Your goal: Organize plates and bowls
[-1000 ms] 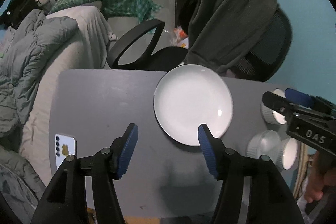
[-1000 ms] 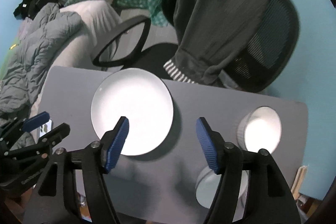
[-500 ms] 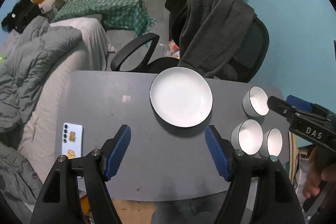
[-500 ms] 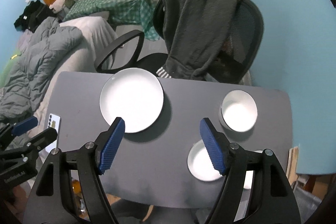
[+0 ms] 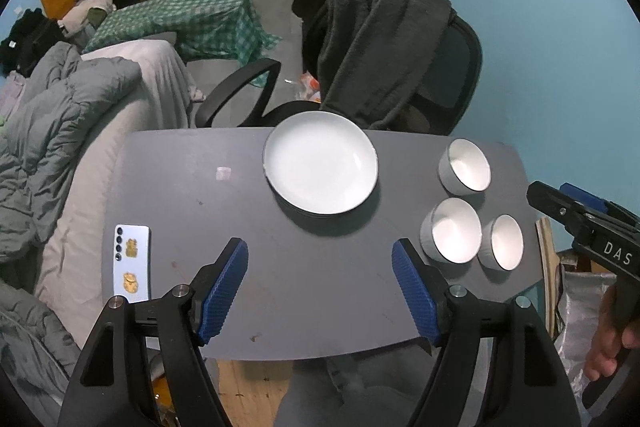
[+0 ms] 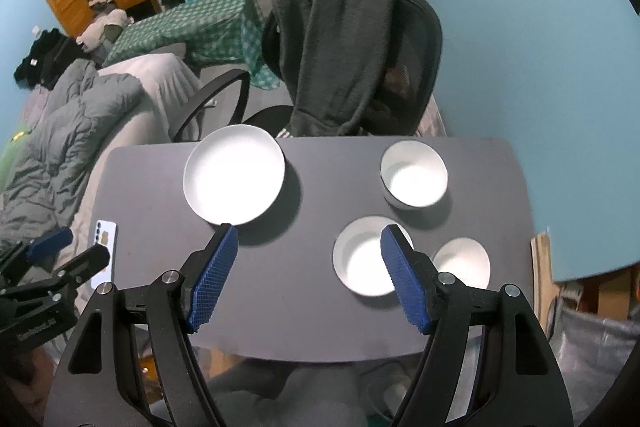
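A white plate (image 5: 320, 167) (image 6: 234, 174) sits at the far middle of a grey table (image 5: 192, 187) (image 6: 304, 307); more plates seem stacked under it. Three white bowls stand at the right: a far one (image 5: 465, 167) (image 6: 414, 174), a near middle one (image 5: 451, 235) (image 6: 360, 261) and a smaller one (image 5: 503, 242) (image 6: 462, 263). My left gripper (image 5: 320, 287) is open and empty, high above the table's near edge. My right gripper (image 6: 306, 275) is open and empty, high above the near right part; it also shows at the right edge of the left wrist view (image 5: 568, 203).
A white phone (image 5: 132, 259) (image 6: 103, 247) lies at the table's near left. An office chair with a dark garment (image 5: 384, 59) (image 6: 344, 43) stands behind the table. A bed with a grey duvet (image 5: 52, 131) lies to the left. The blue wall is on the right.
Both grippers have risen and pulled back from the table, so the whole tabletop and all three bowls now show. The jaws stay open.
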`<move>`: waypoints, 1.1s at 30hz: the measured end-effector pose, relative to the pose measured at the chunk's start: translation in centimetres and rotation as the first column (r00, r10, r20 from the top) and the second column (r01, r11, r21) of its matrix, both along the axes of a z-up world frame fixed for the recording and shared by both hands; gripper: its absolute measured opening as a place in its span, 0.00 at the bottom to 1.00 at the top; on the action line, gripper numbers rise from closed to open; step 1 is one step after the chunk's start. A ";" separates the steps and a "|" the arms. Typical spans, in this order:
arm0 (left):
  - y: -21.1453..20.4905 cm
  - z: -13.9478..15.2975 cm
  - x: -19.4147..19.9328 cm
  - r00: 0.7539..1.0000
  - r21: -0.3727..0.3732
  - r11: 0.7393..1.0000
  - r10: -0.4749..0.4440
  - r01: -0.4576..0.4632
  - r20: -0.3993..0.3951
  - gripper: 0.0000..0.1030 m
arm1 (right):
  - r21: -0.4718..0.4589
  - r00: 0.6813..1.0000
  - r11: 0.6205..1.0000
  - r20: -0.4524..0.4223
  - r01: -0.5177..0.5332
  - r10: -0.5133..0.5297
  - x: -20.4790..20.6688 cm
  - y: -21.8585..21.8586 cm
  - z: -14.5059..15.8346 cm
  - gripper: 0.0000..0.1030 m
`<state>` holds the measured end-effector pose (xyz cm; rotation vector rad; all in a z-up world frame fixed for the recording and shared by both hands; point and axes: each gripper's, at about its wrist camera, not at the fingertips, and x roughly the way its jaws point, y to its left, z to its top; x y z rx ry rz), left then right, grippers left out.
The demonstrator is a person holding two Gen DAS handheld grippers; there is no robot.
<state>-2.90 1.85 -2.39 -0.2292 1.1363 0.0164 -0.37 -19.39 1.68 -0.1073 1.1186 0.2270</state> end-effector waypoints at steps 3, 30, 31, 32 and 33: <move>-0.7 0.5 -0.2 0.999 0.031 0.999 -0.028 0.027 0.016 0.74 | -0.002 1.000 1.000 0.006 0.017 -0.017 -0.5 -0.4 0.3 0.71; -6.3 -0.2 2.0 0.972 0.002 0.972 -0.236 0.236 -0.006 0.74 | -0.014 0.985 0.985 -0.009 0.174 -0.174 -2.4 -5.1 0.1 0.71; -6.9 -0.1 2.2 0.968 0.004 0.968 -0.249 0.249 -0.006 0.74 | -0.014 0.984 0.984 -0.007 0.180 -0.180 -2.4 -5.4 0.3 0.71; -7.2 -0.1 2.4 0.966 0.005 0.966 -0.258 0.258 -0.005 0.74 | -0.015 0.983 0.982 -0.007 0.186 -0.186 -2.4 -5.7 0.3 0.71; -7.6 -0.1 2.6 0.964 0.003 0.964 -0.266 0.266 -0.005 0.74 | -0.015 0.981 0.981 -0.007 0.192 -0.192 -2.3 -6.0 0.3 0.71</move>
